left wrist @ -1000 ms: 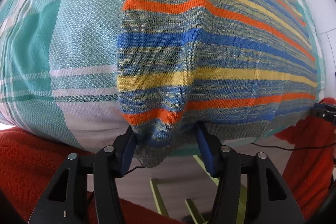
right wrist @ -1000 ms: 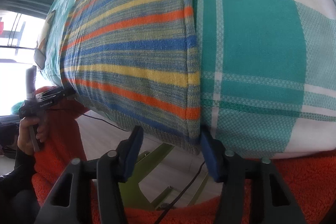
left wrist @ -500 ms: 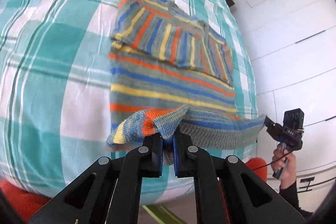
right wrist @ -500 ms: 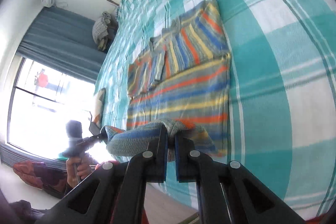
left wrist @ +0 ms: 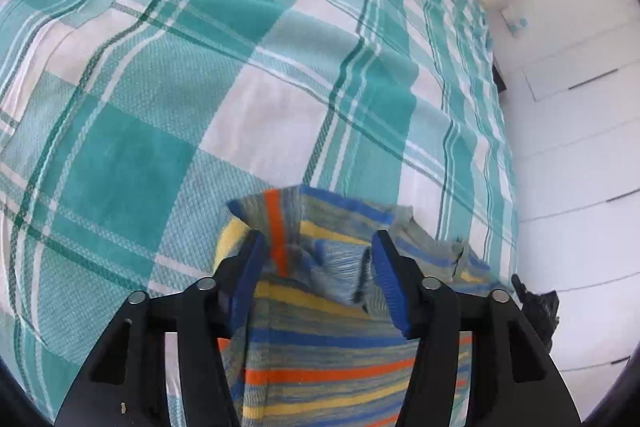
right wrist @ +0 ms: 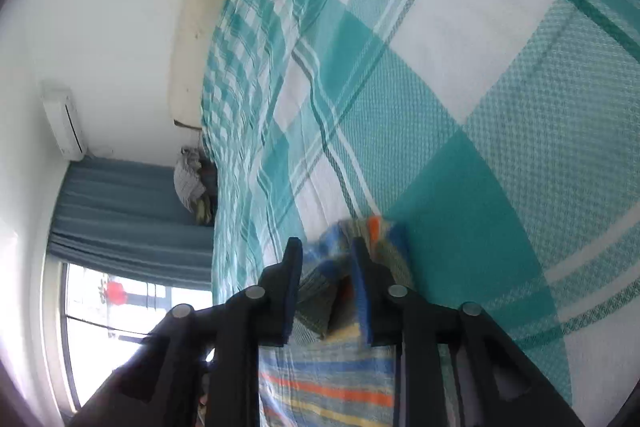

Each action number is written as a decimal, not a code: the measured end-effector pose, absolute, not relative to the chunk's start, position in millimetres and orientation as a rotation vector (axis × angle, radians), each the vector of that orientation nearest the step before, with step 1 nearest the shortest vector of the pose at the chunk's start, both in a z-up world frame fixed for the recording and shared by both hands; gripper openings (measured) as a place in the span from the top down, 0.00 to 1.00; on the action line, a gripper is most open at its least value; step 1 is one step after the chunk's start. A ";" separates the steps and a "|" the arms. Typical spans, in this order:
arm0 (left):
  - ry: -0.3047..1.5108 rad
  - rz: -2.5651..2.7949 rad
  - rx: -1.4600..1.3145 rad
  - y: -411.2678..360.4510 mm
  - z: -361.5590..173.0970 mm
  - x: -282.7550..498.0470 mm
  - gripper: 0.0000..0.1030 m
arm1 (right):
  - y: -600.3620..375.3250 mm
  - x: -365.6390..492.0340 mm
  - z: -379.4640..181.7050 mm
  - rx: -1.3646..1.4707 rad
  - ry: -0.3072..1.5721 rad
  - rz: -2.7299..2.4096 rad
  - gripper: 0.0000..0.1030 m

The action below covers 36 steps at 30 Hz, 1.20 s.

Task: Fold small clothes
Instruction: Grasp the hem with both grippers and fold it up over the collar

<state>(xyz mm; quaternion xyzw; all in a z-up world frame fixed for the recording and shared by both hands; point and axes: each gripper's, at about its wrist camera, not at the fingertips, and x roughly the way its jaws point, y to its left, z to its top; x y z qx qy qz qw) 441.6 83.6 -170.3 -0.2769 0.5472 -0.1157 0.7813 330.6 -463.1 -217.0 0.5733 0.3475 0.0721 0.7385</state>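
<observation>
Bed: teal plaid bedspread (left wrist: 168,131) ahead of my jaws.
Sweater: striped sweater (left wrist: 320,307) — soft, limp knit; take the hem corners.
Jaws: left gripper (left wrist: 318,279) and right gripper (right wrist: 326,285) just opening — fabric loose between them.

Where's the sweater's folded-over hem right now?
Striped sweater hem lies bunched between the opened left gripper jaws, low centre in both wrist views, on the plaid bedspread.

The striped knit sweater (left wrist: 320,355) lies on the teal-and-white checked bed (left wrist: 168,99), banded in blue, yellow, orange and grey-green. Its upper layer is doubled over the lower one, so the stripes near the folded end run crosswise to those beneath. That end is bunched and rumpled rather than flat, one corner (right wrist: 380,231) standing slightly raised off the bedspread.
</observation>
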 end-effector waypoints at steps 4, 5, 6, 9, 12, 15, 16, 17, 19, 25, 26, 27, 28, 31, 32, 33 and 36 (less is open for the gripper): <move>1.093 -0.220 -0.614 114.2 -151.2 433.5 0.26 | -467.2 318.0 -190.4 1.138 0.786 0.175 0.48; 1.093 -0.235 -0.559 113.3 -146.2 424.9 0.26 | -457.1 317.7 -178.9 1.029 0.840 0.211 0.48; 1.103 -0.271 -0.487 107.6 -142.4 415.9 0.26 | -444.5 317.9 -169.8 0.933 0.900 0.264 0.49; 1.201 -0.483 -0.323 71.9 -147.4 394.6 0.26 | -393.6 329.3 -164.7 0.743 1.144 0.439 0.50; 1.338 -0.621 -0.245 20.4 -172.8 397.1 0.26 | -354.1 358.2 -191.8 0.681 1.366 0.468 0.50; 1.316 -0.542 -0.275 -4.7 -185.5 431.4 0.33 | -353.1 398.6 -195.5 0.699 1.238 0.366 0.51; 1.273 -0.503 -0.316 -3.6 -181.8 443.8 0.35 | -360.8 406.0 -186.9 0.712 1.113 0.314 0.51; 1.211 -0.454 -0.375 3.7 -173.8 452.1 0.35 | -368.5 405.6 -176.9 0.733 0.997 0.270 0.51; 1.123 -0.404 -0.472 21.9 -157.9 456.3 0.32 | -375.4 399.7 -159.0 0.772 0.872 0.237 0.51; 1.067 -0.531 -0.232 25.5 -149.4 372.3 0.30 | -320.2 346.3 -140.8 0.354 1.008 0.375 0.51; 1.086 -0.547 -0.190 25.8 -160.5 351.2 0.30 | -311.5 328.7 -150.5 0.313 1.038 0.397 0.51; 1.122 -0.537 -0.146 26.7 -176.1 332.8 0.35 | -306.0 310.1 -161.5 0.280 1.074 0.415 0.51; 1.170 -0.496 -0.086 28.9 -194.7 317.3 0.58 | -307.2 287.3 -175.5 0.243 1.118 0.405 0.51; 1.197 -0.422 -0.063 53.1 -215.8 287.8 0.90 | -322.7 233.0 -219.9 0.167 1.250 0.296 0.68; 1.200 -0.397 -0.106 61.3 -210.9 283.7 0.90 | -330.4 221.2 -216.5 0.177 1.227 0.257 0.68; 1.184 -0.370 -0.133 67.4 -202.2 278.3 0.85 | -337.0 215.2 -211.6 0.217 1.226 0.234 0.67; 1.090 -0.339 -0.169 73.9 -175.4 252.9 0.27 | -347.4 191.2 -183.0 0.295 1.136 0.158 0.50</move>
